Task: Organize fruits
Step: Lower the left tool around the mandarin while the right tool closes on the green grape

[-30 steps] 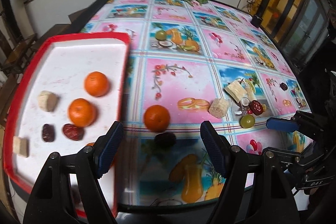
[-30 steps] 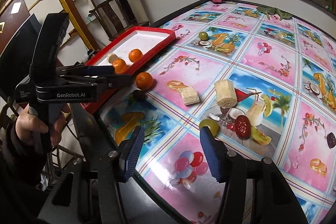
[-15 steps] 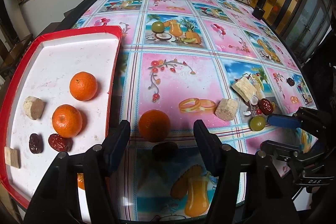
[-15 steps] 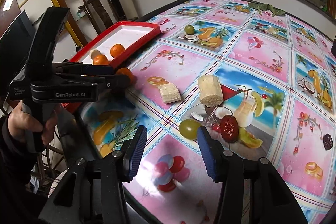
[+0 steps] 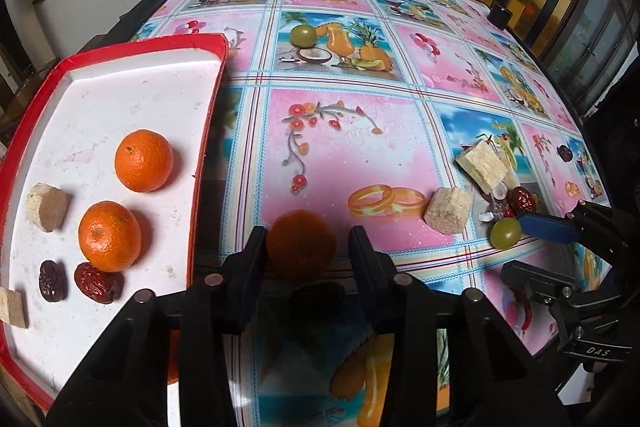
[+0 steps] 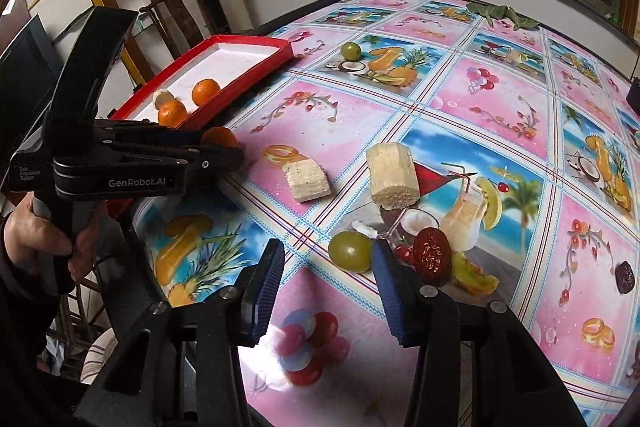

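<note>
- Orange fruit sat between the closing jaws of our left tool [image 5: 306, 247]: a loose mandarin [image 5: 301, 243] on the desk [image 5: 340, 147], just beside the red tray [image 5: 24, 131]. We could not tell whether the pads had touched it yet.
- In the tray's white bed lay two more mandarins [image 5: 144, 161], two red dates [image 5: 98, 282] and pale cut chunks [image 5: 48, 207].
- Our right tool [image 6: 326, 283] was also closing, its jaws around a green fruit [image 6: 350, 251] on the desk; the right pad stood just beside it, the left pad well apart.
- Near that fruit were a red date [image 6: 432, 255] and two pale chunks [image 6: 392, 175]; another green fruit [image 6: 351, 51] lay farther up the printed cloth.
- A hand [image 6: 44, 233] gripped the left tool's handle.
</note>
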Tool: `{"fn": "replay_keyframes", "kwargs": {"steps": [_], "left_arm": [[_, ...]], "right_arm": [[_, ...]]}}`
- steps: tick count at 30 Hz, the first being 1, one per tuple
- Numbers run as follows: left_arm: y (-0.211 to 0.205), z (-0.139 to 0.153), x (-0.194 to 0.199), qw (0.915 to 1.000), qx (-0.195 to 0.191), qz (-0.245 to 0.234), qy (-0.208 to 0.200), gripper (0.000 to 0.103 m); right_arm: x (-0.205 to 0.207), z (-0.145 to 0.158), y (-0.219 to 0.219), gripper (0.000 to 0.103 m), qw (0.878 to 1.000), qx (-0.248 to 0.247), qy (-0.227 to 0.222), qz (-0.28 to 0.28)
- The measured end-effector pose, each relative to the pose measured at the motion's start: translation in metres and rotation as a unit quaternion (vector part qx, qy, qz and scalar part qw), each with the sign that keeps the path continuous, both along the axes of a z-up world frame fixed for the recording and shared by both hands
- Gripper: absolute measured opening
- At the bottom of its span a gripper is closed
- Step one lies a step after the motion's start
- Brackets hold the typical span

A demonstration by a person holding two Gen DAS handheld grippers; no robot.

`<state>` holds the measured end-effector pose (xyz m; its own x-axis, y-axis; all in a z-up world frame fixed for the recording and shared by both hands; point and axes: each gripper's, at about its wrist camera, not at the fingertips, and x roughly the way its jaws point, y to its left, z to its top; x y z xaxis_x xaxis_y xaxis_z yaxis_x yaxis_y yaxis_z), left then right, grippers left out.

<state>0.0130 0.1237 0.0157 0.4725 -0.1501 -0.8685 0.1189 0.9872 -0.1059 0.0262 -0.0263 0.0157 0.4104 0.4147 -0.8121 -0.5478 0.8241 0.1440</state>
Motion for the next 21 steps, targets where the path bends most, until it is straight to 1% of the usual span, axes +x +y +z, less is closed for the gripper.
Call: {"fn": "replay_keyframes", "kwargs": {"steps": [8, 10, 11, 14, 15, 16, 17, 21], "left_arm": [[0.001, 0.000, 0.004, 1.0000, -0.001, 0.001, -0.003, 0.037], [0.002, -0.001, 0.005, 1.0000, -0.001, 0.001, -0.003, 0.035], [0.002, -0.001, 0.005, 1.0000, -0.001, 0.001, -0.003, 0.032], [0.001, 0.000, 0.006, 1.0000, -0.001, 0.000, -0.003, 0.032], [0.001, 0.000, 0.006, 1.0000, -0.001, 0.000, -0.003, 0.032], [0.001, 0.000, 0.006, 1.0000, 0.000, 0.000, -0.004, 0.032], [0.001, 0.000, 0.005, 1.0000, -0.001, -0.001, -0.004, 0.032], [0.002, 0.000, 0.004, 1.0000, -0.005, -0.001, -0.004, 0.031]], "right_arm": [[0.007, -0.006, -0.002, 0.043, 1.000, -0.004, 0.005, -0.015], [0.008, -0.007, -0.002, 0.042, 1.000, -0.002, 0.008, -0.019], [0.009, -0.007, -0.002, 0.041, 1.000, -0.003, 0.008, -0.020], [0.012, -0.008, 0.000, 0.039, 1.000, -0.006, 0.008, -0.025], [0.014, -0.008, 0.000, 0.035, 1.000, -0.006, 0.010, -0.027], [0.016, -0.010, 0.001, 0.029, 1.000, -0.006, 0.013, -0.028], [0.017, -0.011, 0.002, 0.027, 0.999, -0.004, 0.017, -0.028], [0.017, -0.011, 0.004, 0.026, 1.000, -0.007, 0.011, -0.029]]}}
